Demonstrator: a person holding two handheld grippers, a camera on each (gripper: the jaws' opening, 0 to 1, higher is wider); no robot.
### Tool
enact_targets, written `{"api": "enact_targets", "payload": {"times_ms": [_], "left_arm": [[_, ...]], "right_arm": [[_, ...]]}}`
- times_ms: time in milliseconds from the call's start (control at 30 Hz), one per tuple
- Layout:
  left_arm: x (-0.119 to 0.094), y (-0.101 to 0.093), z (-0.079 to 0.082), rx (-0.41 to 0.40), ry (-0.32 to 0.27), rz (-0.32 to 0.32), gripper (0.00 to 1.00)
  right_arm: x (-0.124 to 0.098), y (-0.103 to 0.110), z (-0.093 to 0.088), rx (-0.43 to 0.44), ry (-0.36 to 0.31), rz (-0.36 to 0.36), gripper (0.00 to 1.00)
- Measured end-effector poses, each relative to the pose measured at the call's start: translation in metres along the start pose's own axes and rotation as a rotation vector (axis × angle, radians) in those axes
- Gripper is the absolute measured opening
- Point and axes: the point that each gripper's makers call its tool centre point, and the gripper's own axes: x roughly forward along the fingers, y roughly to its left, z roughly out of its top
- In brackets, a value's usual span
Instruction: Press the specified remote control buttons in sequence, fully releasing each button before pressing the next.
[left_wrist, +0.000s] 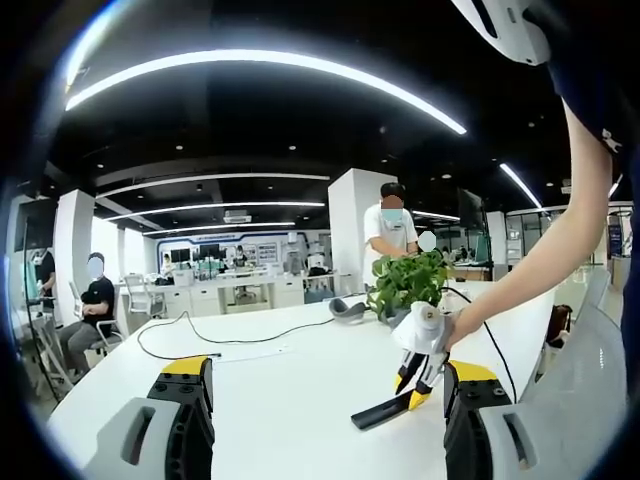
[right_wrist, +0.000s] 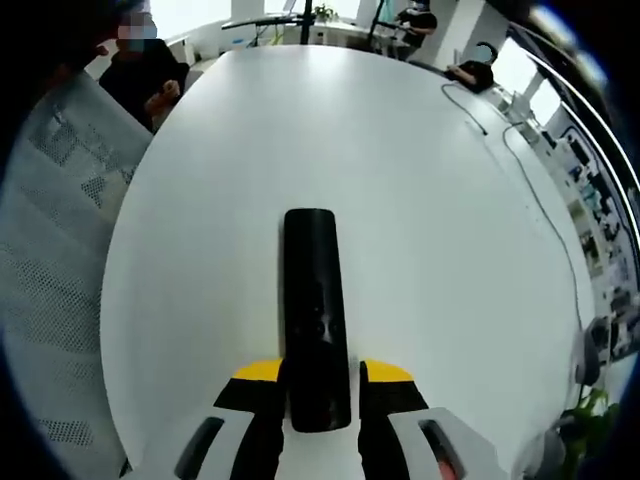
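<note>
The right tool (right_wrist: 320, 385) has its jaws closed against the sides of a long black remote control (right_wrist: 312, 310), gripping it at the near end so that the body runs straight out ahead of the jaws over the white desk (right_wrist: 450, 250). In the left gripper view the same right tool (left_wrist: 420, 385) shows to the right, a person's hand (left_wrist: 455, 325) on it, the remote (left_wrist: 385, 408) slanting down from its tips, just above the desktop or resting on it; I cannot tell which.

The left tool (left_wrist: 330, 400) stands with its jaws wide apart and nothing between them, held back from the remote, which lies ahead and to its right. A potted plant (left_wrist: 408, 283) and a thin black cable (left_wrist: 240, 340) sit farther out on the desk.

To my eye this is the holding stage: the remote is secured, but no button is under pressure yet. The next move would ask the left tool to come across to the remote's face and bring one jaw tip down on the first button. The buttons themselves are too dark to make out.
</note>
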Motion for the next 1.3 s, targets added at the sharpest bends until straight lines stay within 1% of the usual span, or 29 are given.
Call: {"api": "enact_targets", "payload": {"times_ms": [33, 133, 233, 367, 467, 533, 700, 833, 867, 1000, 1067, 1167, 1300], "left_arm": [[0.000, 0.000, 0.000, -0.001, 0.000, 0.000, 1.00], [0.000, 0.000, 0.000, -0.002, 0.000, 0.000, 1.00], [0.000, 0.000, 0.000, -0.001, 0.001, -0.003, 1.00], [0.000, 0.000, 0.000, -0.001, 0.002, -0.004, 1.00], [0.001, 0.000, 0.000, -0.001, 0.002, -0.006, 1.00], [0.001, -0.001, 0.000, -0.002, 0.003, -0.008, 1.00], [0.001, -0.001, 0.000, -0.004, 0.000, -0.010, 1.00], [0.001, -0.001, 0.001, -0.004, -0.003, -0.010, 1.00], [0.001, -0.001, 0.001, -0.004, -0.003, -0.010, 1.00], [0.001, -0.001, 0.000, -0.003, -0.003, -0.014, 1.00], [0.001, -0.002, 0.000, -0.004, -0.004, -0.016, 1.00], [0.001, -0.003, 0.000, -0.005, -0.002, -0.023, 1.00], [0.001, -0.004, -0.001, 0.000, -0.002, -0.028, 1.00]], "right_arm": [[0.000, 0.000, 0.000, 0.006, -0.008, -0.007, 0.29], [-0.002, 0.003, 0.003, 0.039, -0.048, -0.028, 0.40], [-0.003, 0.003, 0.001, 0.053, -0.063, -0.047, 0.42], [-0.005, 0.004, 0.004, 0.110, -0.103, -0.067, 0.52], [-0.008, 0.004, 0.004, 0.144, -0.117, -0.080, 0.56], [-0.010, 0.004, 0.005, 0.175, -0.134, -0.094, 0.58], [-0.015, 0.005, 0.005, 0.256, -0.175, -0.126, 0.69], [-0.022, 0.006, 0.007, 0.344, -0.221, -0.149, 0.76], [-0.025, 0.006, 0.008, 0.368, -0.245, -0.152, 0.77], [-0.035, 0.005, 0.009, 0.429, -0.286, -0.175, 0.82], [-0.039, 0.004, 0.009, 0.448, -0.301, -0.193, 0.85], [-0.046, 0.008, 0.013, 0.482, -0.339, -0.193, 0.87], [-0.053, 0.014, 0.014, 0.495, -0.358, -0.208, 0.92]]}}
